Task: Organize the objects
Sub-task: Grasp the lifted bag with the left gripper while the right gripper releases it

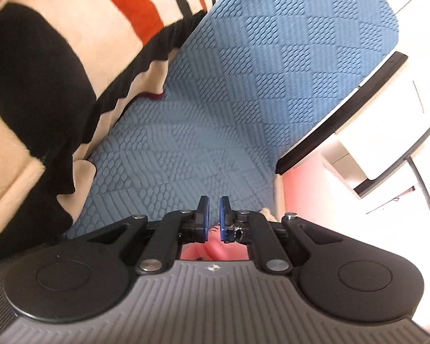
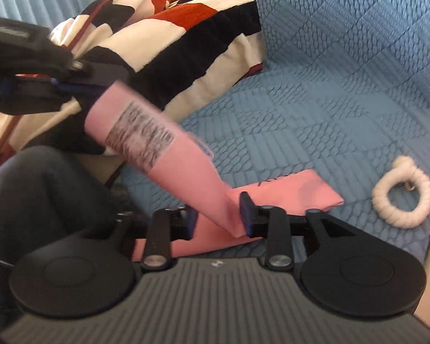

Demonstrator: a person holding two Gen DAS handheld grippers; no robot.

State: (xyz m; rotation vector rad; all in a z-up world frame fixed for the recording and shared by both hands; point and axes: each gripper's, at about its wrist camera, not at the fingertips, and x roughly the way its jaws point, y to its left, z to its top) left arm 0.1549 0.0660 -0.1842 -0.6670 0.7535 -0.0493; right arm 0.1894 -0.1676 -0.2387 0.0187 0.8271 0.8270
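A pink sock point(image 2: 169, 154) with a black-and-white patterned band stretches between my two grippers above the blue quilted bed cover point(image 2: 315, 91). My left gripper point(image 2: 57, 86), seen at the left of the right wrist view, is shut on the sock's upper end. In its own view the left gripper point(image 1: 214, 215) has its jaws nearly together, with pink fabric point(image 1: 215, 250) showing just behind them. My right gripper point(image 2: 219, 215) has its jaws apart around the sock's lower end. A second pink sock point(image 2: 295, 195) lies flat on the cover under it.
A white rope ring point(image 2: 401, 195) lies on the cover at the right. A black, red and cream striped blanket point(image 1: 57, 57) is heaped at the left, also in the right wrist view point(image 2: 186, 34). White furniture point(image 1: 387, 143) stands beside the bed edge.
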